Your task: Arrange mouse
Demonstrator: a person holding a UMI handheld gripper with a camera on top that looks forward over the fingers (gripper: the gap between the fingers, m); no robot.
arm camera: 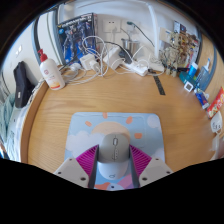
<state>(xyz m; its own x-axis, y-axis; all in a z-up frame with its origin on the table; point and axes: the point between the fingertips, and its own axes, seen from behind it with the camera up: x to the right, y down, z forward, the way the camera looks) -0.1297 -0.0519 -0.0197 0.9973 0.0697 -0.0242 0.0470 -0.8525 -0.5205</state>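
A pale grey computer mouse (114, 158) lies lengthwise between my two fingers, its nose pointing away from me. My gripper (114, 150) is shut on it, with the pink pads (88, 158) pressed against both of its sides. Under the mouse is a light blue mouse mat (118, 124) with coloured patches, lying on the wooden table (110, 95) and reaching a little beyond the fingers. I cannot tell whether the mouse rests on the mat or hangs just above it.
A white bottle with a red cap (50, 72) stands far left, next to a black object (22, 85). A printed box (77, 35), white cables and a power strip (120, 62) line the back. Clutter (185, 50) fills the far right.
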